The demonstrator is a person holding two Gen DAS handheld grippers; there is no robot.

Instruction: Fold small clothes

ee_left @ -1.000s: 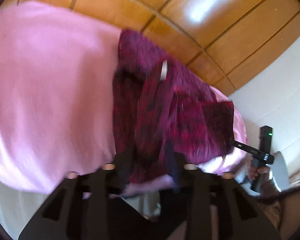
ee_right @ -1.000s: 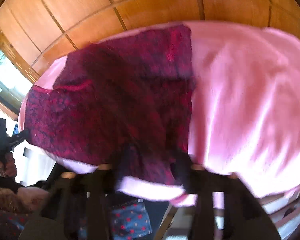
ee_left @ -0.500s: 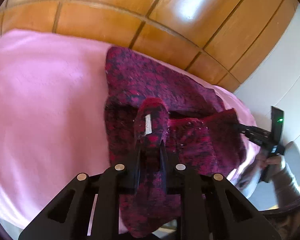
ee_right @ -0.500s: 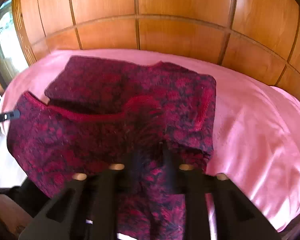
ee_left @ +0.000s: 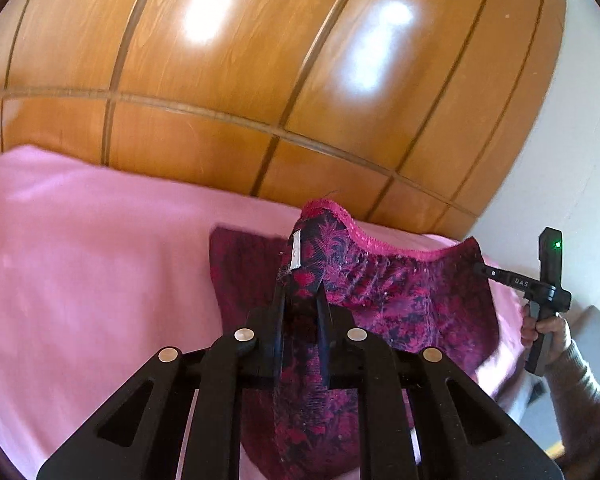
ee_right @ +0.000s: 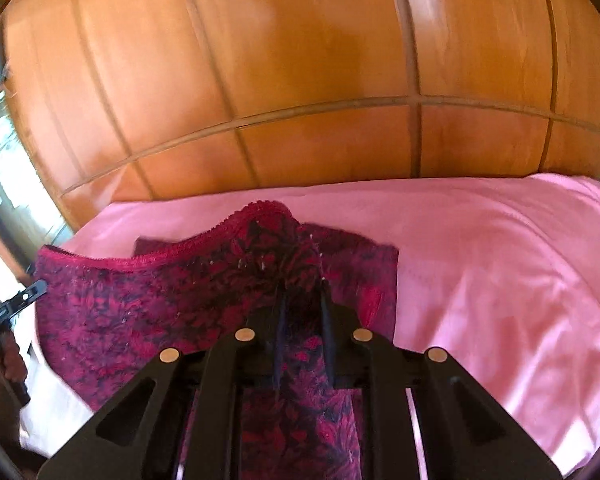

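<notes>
Wood panelling (ee_left: 228, 80) backs a bed spread with a pink blanket (ee_left: 80, 280), whose far edge meets the panels. Wide bare blanket lies out to the left in the left wrist view and to the right in the right wrist view. The dark red patterned garment (ee_left: 400, 300) hangs stretched between both tools, its pink-trimmed waistband edge uppermost, its lower part draped on the blanket. The left gripper (ee_left: 300, 300) is clenched on one corner beside a white label (ee_left: 295, 254); the right gripper (ee_right: 303, 300) pinches the other corner.
</notes>
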